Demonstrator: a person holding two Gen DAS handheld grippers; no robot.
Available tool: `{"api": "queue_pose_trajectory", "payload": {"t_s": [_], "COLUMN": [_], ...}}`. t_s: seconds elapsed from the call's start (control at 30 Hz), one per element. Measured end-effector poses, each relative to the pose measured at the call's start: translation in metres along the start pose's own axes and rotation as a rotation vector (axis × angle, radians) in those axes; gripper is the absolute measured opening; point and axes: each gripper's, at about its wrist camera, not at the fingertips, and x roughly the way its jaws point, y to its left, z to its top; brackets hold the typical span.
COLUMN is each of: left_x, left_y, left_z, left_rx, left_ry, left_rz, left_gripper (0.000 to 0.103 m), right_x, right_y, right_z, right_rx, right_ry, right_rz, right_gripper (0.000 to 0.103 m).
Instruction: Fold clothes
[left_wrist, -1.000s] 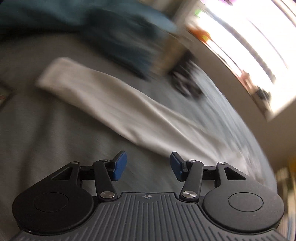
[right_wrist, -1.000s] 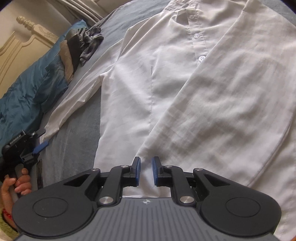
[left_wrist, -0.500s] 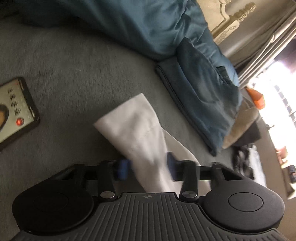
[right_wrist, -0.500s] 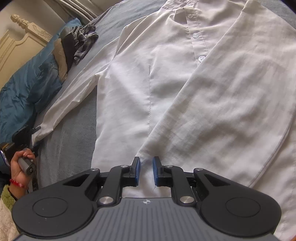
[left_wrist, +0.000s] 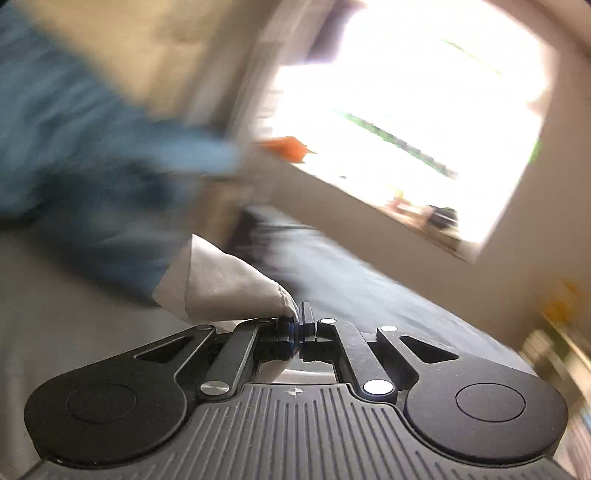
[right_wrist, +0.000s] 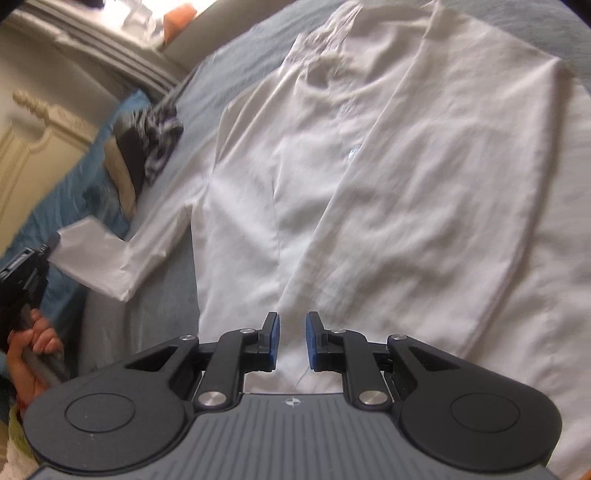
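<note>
While the left gripper (left_wrist: 295, 328) had its fingers pressed together on the cuff end of the sleeve (left_wrist: 221, 291), the white cloth stood up from the pinch in a folded cone, above the bed. Most of the left wrist view was blurred: a blue mass at the left, a bright window (left_wrist: 406, 110) at the upper right and something orange (left_wrist: 288, 146) near its sill could be made out, but no detail.

From the right wrist view the white shirt (right_wrist: 369, 184) lay spread flat on the grey-blue bed cover (right_wrist: 159, 314), front side up, with its button placket running up the middle and one sleeve folded across the body on the right part. The other sleeve (right_wrist: 122, 258) went out to the left, bent near its end, and the cuff was lifted off the cover toward the left gripper (right_wrist: 26, 273), which showed at the left edge. A hand (right_wrist: 33, 354) held that gripper by the handle.

The right gripper (right_wrist: 292, 341) hung just above the lower hem of the shirt, its blue-padded fingers (right_wrist: 274, 341) spread with a narrow gap and holding nothing. Beside the shirt, at the left, lay a blue blanket (right_wrist: 85, 192) with a beige and dark bundle of clothes (right_wrist: 144, 155) on it, and behind them stood a cream carved headboard (right_wrist: 40, 136).
</note>
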Motion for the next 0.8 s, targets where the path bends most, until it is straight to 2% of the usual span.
{"api": "queue_pose_trajectory", "payload": {"t_s": [0.07,0.13,0.23,0.4,0.57,0.73,0.8], "left_x": [-0.008,-0.01,-0.011,-0.013,-0.027,-0.037,-0.04], "left_y": [-0.042,-0.066,-0.081,-0.107,-0.144,-0.175,-0.18], "left_z": [-0.007,-0.016,-0.036,-0.069,-0.117,-0.171,-0.19], "left_rx": [0.093,0.096,0.055,0.172,0.365,0.579,0.647], "left_ry": [0.017,0.07,0.168,0.264,0.353,0.44,0.482], "left_rz": [-0.126,-0.194,-0.228,-0.283,-0.401,-0.522,-0.533], "left_gripper": [0.0,0.0,0.0,0.0,0.001,0.003,0.006], "right_x": [-0.009,-0.017,-0.021,-0.023,-0.036,-0.048,-0.051], "right_y": [-0.007,-0.016,-0.028,-0.041,-0.055,-0.07,-0.076], "right_z": [0.002,0.004,0.002,0.0,-0.003,-0.014,-0.018], "right_rx": [0.023,0.058,0.095,0.134,0.196,0.243,0.262], "right_ry": [-0.026,-0.044,-0.059,-0.066,-0.108,-0.119,-0.119], "right_rz": [0.015,0.038,0.063,0.085,0.129,0.131,0.132], "right_gripper": [0.016,0.017,0.017,0.017,0.017,0.018,0.025]}}
